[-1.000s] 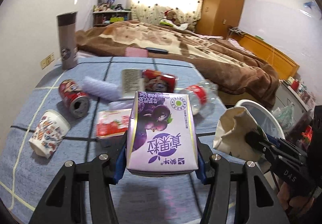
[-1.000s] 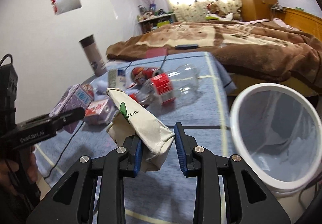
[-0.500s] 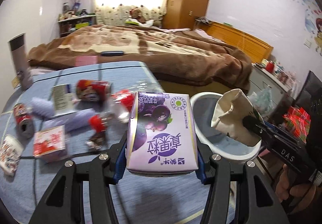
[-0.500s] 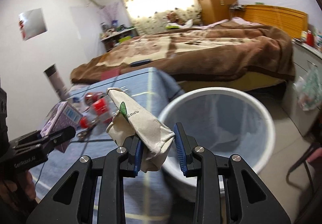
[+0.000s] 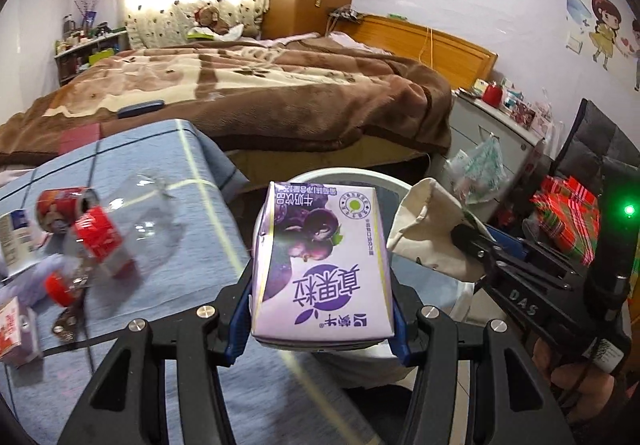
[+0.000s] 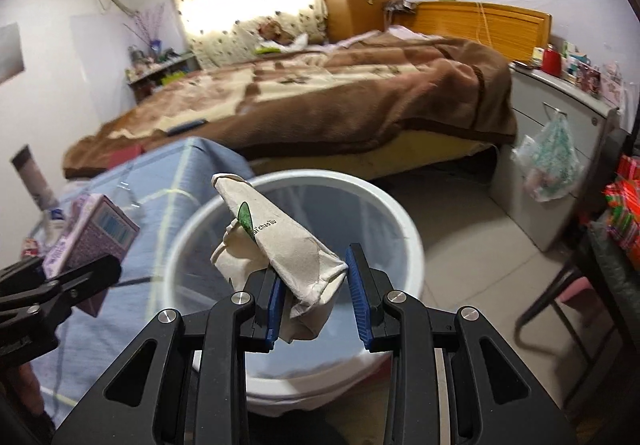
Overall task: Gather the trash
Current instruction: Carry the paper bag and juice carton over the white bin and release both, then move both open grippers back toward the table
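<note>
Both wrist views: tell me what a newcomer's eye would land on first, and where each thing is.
The purple drink carton fills the middle of the left wrist view, clamped in the left gripper in front of the white bin. In the right wrist view, the crumpled paper cup sits in the right gripper in front of the bin's mouth. Behind both, the brown blanket covers the bed.

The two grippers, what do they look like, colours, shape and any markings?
Both are matte black. The left gripper and right gripper each have two forked, open-framed arms joined with silver screws, ending in ribbed blue pads. Seen from the left wrist, the right gripper's body carries white "DAS" lettering, a white sticker near the grip and a glowing green light.
</note>
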A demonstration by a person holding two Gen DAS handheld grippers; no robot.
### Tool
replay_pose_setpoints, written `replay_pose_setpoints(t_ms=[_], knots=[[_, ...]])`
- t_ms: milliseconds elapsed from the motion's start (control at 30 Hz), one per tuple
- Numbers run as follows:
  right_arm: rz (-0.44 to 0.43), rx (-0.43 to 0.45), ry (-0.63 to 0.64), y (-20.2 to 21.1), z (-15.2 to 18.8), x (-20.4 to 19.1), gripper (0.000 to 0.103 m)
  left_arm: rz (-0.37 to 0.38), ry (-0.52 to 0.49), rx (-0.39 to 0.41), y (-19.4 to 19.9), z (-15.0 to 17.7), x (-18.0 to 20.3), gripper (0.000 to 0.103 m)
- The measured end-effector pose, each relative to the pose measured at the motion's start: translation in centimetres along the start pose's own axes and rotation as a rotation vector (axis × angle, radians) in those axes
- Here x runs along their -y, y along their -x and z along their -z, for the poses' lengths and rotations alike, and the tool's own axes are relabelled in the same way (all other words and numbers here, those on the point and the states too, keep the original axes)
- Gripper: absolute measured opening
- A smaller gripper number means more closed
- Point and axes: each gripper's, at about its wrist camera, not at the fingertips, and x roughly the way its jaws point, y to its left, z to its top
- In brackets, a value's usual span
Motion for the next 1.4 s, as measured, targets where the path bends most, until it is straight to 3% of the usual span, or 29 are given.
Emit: replay_pose_setpoints(t_ms=[233,300,433,500,567,633,1133,1400], knots=[[0.067,-0.055,0.024,-1.8,0.0,1.3,0.032,0.022,-0.015,-0.026,-1.8,-0.3,1.3,0.059],[0.075,-0.068,0.021,-2.0,0.0,1.7,0.032,0.014,-0.008,-0.03,-2.1,-0.3,1.1,0.068],[0.055,-0.093,0.024,-2.1,0.2,1.8,0.033,0.014,0.014,-0.035,-2.4,-0.3,0.7,0.072],[0.066,-0.097,0.029,-2.2,0.3,1.7,0.037,0.006,0.017,-0.036,-2.6,-0.3,0.6,0.075],[0.053,-0.1,0.024,-2.2,0.2,1.8,0.054,0.001,0.024,-0.035,-2.5,-0.3,0.4,0.076],[0.045,-0.092,0.023,-2.0,0.2,1.7,0.059,-0.006,0.028,-0.032,-2.3,-0.2,0.1,0.076],[-0.011,-0.018,0.018,0.2,0.0,-0.9,0.059,-0.062,0.078,0.038,2.7,1.3,-3.7,0.078],[-0.114,0.01,0.036,1.2,0.3,-4.4,0.059,-0.17,0.139,0.083,6.2,3.0,-7.8,0.079]])
